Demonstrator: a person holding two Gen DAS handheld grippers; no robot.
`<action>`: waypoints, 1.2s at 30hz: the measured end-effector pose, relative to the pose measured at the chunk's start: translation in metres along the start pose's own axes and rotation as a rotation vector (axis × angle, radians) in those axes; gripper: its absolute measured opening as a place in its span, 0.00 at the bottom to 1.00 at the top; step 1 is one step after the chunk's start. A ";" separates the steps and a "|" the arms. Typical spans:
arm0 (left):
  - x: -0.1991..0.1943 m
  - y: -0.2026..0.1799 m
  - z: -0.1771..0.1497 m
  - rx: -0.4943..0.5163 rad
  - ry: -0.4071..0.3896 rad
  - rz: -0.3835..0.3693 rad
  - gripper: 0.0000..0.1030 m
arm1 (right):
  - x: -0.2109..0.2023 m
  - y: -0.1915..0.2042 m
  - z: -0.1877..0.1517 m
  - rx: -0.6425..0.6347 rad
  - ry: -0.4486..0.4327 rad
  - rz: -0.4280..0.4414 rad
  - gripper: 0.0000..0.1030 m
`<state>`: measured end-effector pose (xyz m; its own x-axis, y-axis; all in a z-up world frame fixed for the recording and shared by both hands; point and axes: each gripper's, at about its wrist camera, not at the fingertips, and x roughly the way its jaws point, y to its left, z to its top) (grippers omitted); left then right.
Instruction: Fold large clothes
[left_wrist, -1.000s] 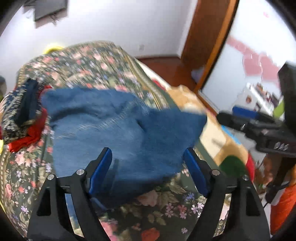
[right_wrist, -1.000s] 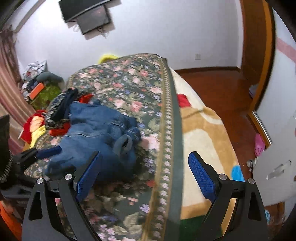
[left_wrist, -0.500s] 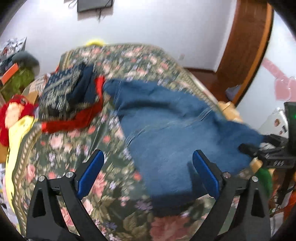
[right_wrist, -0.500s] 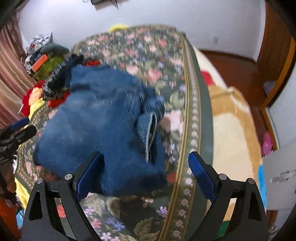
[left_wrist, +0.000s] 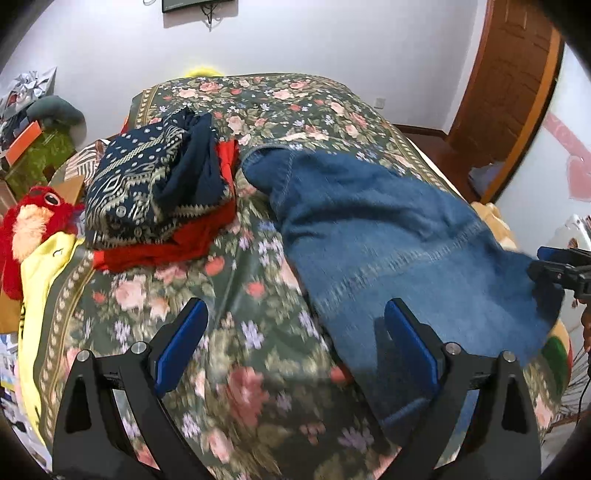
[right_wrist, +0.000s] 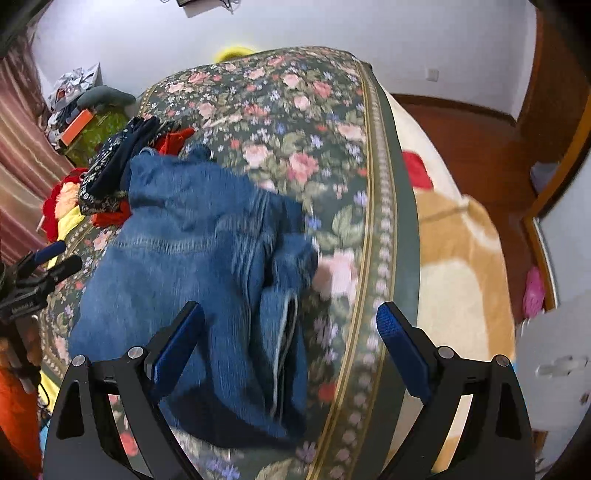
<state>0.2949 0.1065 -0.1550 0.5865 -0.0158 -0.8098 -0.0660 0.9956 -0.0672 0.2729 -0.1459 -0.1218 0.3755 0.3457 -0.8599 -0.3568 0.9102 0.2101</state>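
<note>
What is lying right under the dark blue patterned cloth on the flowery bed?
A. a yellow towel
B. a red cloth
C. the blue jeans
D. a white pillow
B: the dark blue patterned cloth sits on top of a red cloth, whose edges stick out beneath it on the flowery bedspread.

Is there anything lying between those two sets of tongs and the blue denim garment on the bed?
Nothing visible does. The denim garment lies uncovered on the floral bedspread, right below the open right tongs and beside the open left tongs. The patterned clothes pile sits apart, off to one side.
</note>
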 end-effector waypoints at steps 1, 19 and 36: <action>0.003 0.002 0.005 -0.006 0.002 -0.007 0.94 | 0.003 0.001 0.007 -0.014 0.006 0.005 0.91; 0.151 0.019 0.076 -0.127 0.174 -0.046 1.00 | 0.086 -0.028 0.055 -0.007 0.169 0.113 0.95; 0.074 -0.004 0.052 -0.051 0.146 -0.088 1.00 | 0.067 -0.028 0.054 0.087 0.229 0.341 0.97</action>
<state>0.3807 0.1066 -0.1840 0.4683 -0.1198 -0.8754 -0.0630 0.9837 -0.1683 0.3544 -0.1359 -0.1596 0.0450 0.5800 -0.8134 -0.3504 0.7717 0.5308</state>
